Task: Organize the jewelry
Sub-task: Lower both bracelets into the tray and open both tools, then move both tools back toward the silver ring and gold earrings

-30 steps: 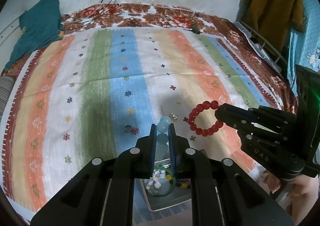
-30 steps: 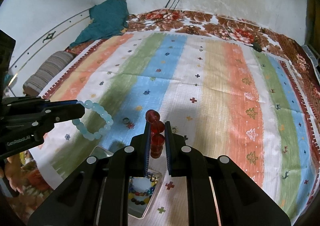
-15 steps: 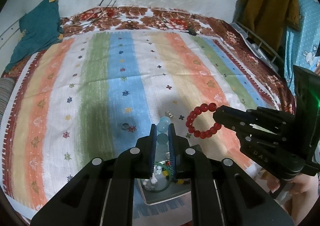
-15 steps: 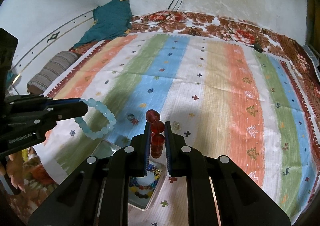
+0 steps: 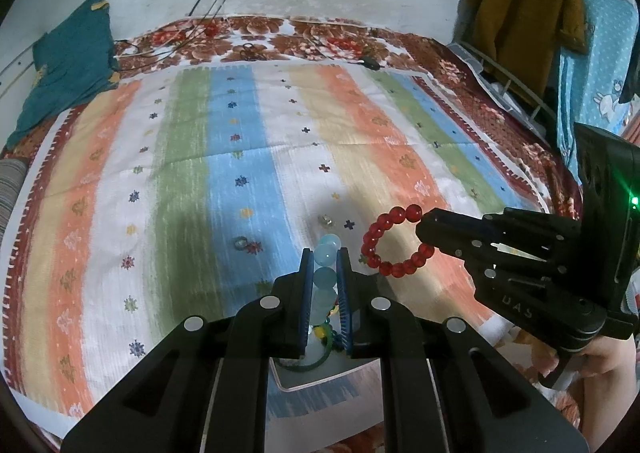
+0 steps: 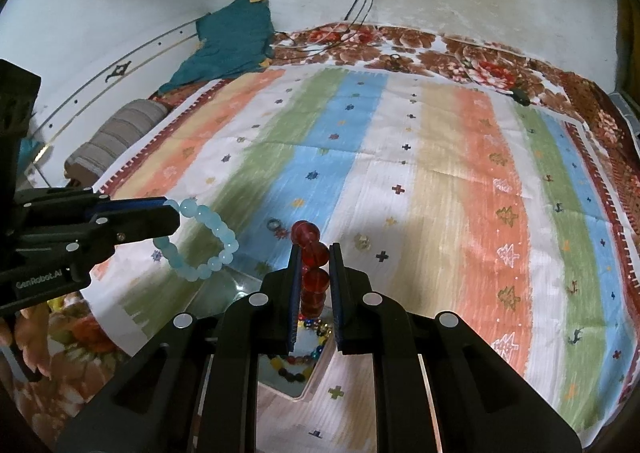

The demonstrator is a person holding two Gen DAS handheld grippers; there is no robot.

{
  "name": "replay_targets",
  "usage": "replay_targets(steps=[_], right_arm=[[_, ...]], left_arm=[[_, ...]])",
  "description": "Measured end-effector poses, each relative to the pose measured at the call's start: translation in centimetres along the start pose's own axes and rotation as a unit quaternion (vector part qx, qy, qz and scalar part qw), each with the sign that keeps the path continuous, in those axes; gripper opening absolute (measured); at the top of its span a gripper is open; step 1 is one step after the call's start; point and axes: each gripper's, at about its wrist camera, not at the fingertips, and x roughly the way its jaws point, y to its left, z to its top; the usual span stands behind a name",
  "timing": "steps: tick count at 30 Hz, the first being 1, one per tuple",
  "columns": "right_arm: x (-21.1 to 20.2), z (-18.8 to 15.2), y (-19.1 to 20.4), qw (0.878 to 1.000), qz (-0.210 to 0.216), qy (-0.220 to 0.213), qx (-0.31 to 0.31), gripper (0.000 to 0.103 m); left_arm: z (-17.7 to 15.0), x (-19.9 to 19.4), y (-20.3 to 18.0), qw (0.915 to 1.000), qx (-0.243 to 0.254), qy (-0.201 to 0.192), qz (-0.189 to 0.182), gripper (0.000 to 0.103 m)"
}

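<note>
The left gripper (image 5: 325, 253) is closed on the blue bracelet (image 5: 325, 277), a ring of smooth, translucent pale-blue round beads. In the left wrist view the bracelet is seen edge-on as a short column of beads between the blue-lined fingers. The right wrist view shows its full loop (image 6: 204, 241) hanging from the gripper's tip (image 6: 170, 219), above the near edge of the cloth (image 6: 440, 173).

The right gripper (image 6: 314, 253) is closed on the red bracelet (image 6: 312, 269), made of glossy, translucent dark-red round beads. Its own view shows only a stacked column of beads between the fingers. The left wrist view shows the whole loop (image 5: 394, 241) held at the gripper's tip (image 5: 422, 231).

The cloth is a woven spread with vertical stripes in orange, green, blue, white and tan, dotted with small cross and tree motifs. It lies over a brown floral blanket (image 5: 320, 37).

Two small rings lie on the cloth beyond the grippers: a dark one (image 5: 239, 241) to the left and a pale, sparkling one (image 5: 326, 219) to the right. Their detail is too small to make out.

A shallow tray (image 6: 280, 377) with a reflective base sits under the grippers, largely hidden by the gripper bodies. The left wrist view shows a green bangle (image 5: 316, 357) in it; the right wrist view shows mixed coloured beads (image 6: 312, 333).

A teal garment (image 5: 64, 65) lies at the far left of the bed. An ochre garment (image 5: 524, 1) hangs at the right, in the left wrist view only. A hand (image 5: 608, 357) is partly cut off at the right edge.
</note>
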Motion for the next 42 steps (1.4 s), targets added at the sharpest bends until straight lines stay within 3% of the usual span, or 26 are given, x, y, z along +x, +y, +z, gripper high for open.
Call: replay_targets(steps=[22,24,26,27,33,42], right_arm=[[-0.8,-2.9,1.5,0.999,0.023,0.025,-0.021,0.014],[-0.9,-2.9,1.4,0.999,0.019,0.027,-0.021,0.014],[-1.1,-2.8,1.0,1.0,0.018,0.023,-0.011,0.022],[-1.2,-2.7,0.6,1.0,0.019,0.022,-0.003,0.028],[-0.7,-2.6,-0.5,0.999,0.01,0.03,0.016,0.032],[-0.2,-2.0,-1.3,0.999,0.003,0.031,0.029,0.047]], left_arm=[[-3.4,-1.7,-0.8,0.9999,-0.003,0.002,-0.012,0.012],[-3.4,-1.8,-0.4,0.9999,-0.011,0.001,-0.008,0.019],[-3.4,-1.9,0.0,0.9998,-0.018,-0.001,-0.002,0.028],[-3.3,-1.9,0.3,0.9998,-0.02,-0.002,0.003,0.029],[-3.2,-1.8,1.6,0.999,-0.041,-0.003,0.015,0.036],[-2.8,-1.2,2.8,0.9976,-0.06,-0.003,0.036,0.05]])
